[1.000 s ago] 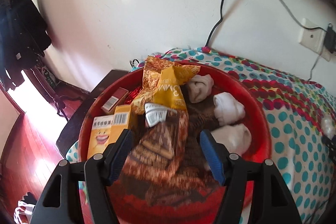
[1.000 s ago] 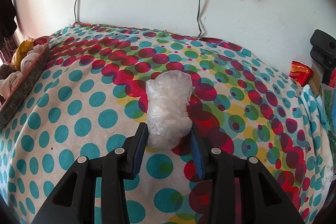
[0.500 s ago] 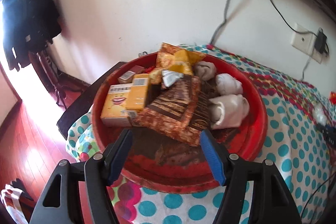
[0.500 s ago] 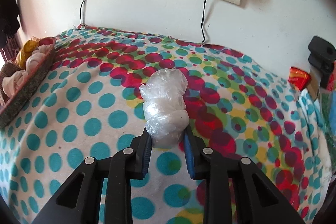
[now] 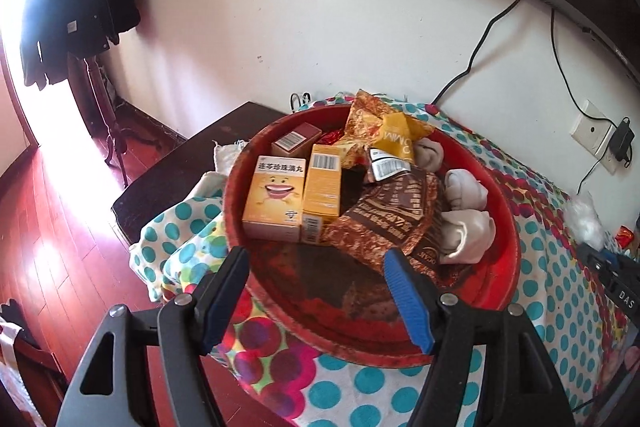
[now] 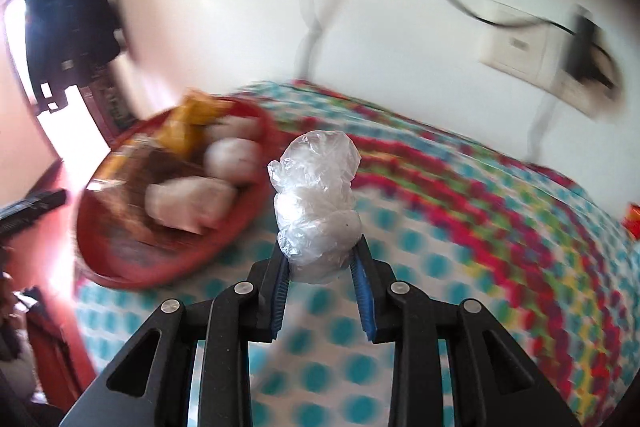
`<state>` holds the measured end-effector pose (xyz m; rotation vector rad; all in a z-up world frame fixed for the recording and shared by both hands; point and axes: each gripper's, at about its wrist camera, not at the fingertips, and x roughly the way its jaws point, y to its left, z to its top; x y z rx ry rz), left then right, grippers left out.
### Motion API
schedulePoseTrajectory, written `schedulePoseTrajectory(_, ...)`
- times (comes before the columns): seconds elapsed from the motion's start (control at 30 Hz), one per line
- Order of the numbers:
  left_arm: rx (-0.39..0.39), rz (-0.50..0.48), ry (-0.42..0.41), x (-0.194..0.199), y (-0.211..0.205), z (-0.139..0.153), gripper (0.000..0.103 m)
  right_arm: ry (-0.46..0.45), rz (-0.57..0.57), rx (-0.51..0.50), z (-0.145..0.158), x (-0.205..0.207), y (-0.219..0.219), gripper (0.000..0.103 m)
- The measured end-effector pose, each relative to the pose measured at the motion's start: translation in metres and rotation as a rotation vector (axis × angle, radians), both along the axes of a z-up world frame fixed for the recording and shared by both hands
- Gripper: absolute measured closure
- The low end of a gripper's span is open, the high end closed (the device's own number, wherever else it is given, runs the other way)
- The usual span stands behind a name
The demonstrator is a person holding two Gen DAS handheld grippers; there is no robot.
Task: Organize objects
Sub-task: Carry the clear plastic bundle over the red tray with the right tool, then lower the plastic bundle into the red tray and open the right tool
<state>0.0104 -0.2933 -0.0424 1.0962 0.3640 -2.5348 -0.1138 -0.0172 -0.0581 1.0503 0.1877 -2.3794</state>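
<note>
A round red tray (image 5: 508, 259) sits on the polka-dot cloth. It holds yellow medicine boxes (image 5: 276, 199), a brown snack bag (image 5: 388, 219), a yellow snack bag (image 5: 384, 131) and rolled white socks (image 5: 466, 227). My left gripper (image 5: 316, 291) is open and empty, just short of the tray's near rim. My right gripper (image 6: 322, 267) is shut on a crumpled clear plastic bag (image 6: 318, 207) and holds it above the cloth, right of the tray (image 6: 120, 267). The bag also shows in the left wrist view (image 5: 584, 219).
The polka-dot cloth (image 6: 480, 227) covers the table. A dark wooden side table (image 5: 180, 167) stands left of the tray. Wall sockets with cables (image 5: 600, 135) are at the back. A red packet (image 6: 632, 223) lies at the far right. Red wooden floor (image 5: 48, 247) is at left.
My right gripper has lifted the plastic bag off the cloth and swung left toward the tray. My left gripper has drawn back from the tray, still open.
</note>
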Motion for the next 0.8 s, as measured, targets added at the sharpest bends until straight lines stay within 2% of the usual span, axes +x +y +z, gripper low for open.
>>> schedulePoseTrajectory(0.17, 0.004, 0.005, -0.019, 0.0, -0.005, -0.001, 0.031, -0.01, 0.092, 0.008, 0.008, -0.004, -0.066, 0.074)
schedulePoseTrajectory(0.37, -0.014, -0.001, -0.041, -0.001, -0.005, -0.002, 0.031, -0.029, 0.125, 0.029, 0.008, -0.012, -0.116, 0.074)
schedulePoseTrajectory(0.53, -0.017, -0.007, -0.068, -0.004, -0.005, -0.006, 0.031, -0.068, 0.117, 0.042, 0.001, -0.023, -0.135, 0.074)
schedulePoseTrajectory(0.8, -0.037, -0.034, -0.069, -0.005, 0.003, -0.003, 0.031, -0.08, 0.126, 0.087, -0.011, -0.026, -0.146, 0.074)
